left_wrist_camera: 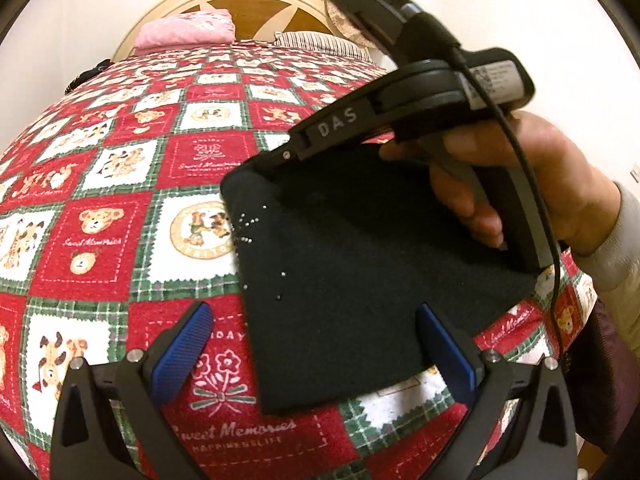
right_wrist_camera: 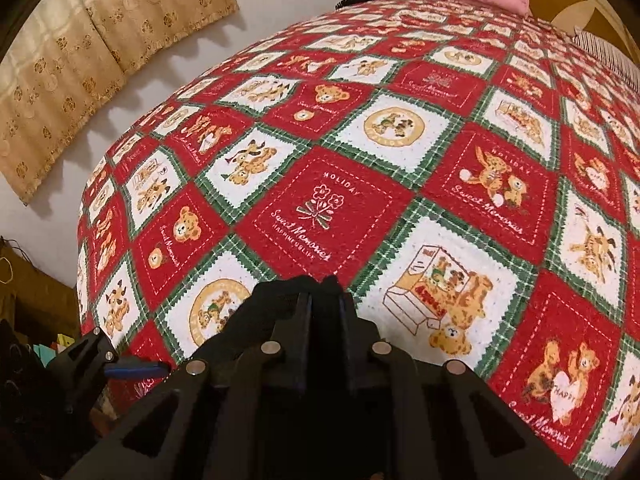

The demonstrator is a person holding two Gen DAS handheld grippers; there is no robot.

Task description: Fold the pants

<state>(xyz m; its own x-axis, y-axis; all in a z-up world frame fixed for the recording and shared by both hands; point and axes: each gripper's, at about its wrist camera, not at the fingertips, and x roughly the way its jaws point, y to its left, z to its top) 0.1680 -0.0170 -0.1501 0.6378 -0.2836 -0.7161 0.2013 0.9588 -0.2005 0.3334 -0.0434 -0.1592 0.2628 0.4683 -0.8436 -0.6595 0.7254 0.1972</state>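
The black pants [left_wrist_camera: 360, 272] lie folded into a small dark rectangle on the red patchwork bedspread [left_wrist_camera: 100, 240]. My left gripper [left_wrist_camera: 316, 344] is open, its blue pads [left_wrist_camera: 184, 352] on either side of the pants' near edge, just above it. My right gripper [left_wrist_camera: 276, 160] is shut on the far left corner of the pants, seen from the side in the left wrist view. In the right wrist view its jaws [right_wrist_camera: 324, 300] are closed on bunched black cloth [right_wrist_camera: 268, 300]. The left gripper's blue pad [right_wrist_camera: 132, 370] shows at the lower left there.
A pink folded cloth [left_wrist_camera: 188, 32] and a striped pillow [left_wrist_camera: 320, 42] lie by the headboard [left_wrist_camera: 248, 0]. A beige curtain [right_wrist_camera: 80, 60] hangs on the white wall left of the bed. The bedspread [right_wrist_camera: 360, 200] stretches ahead.
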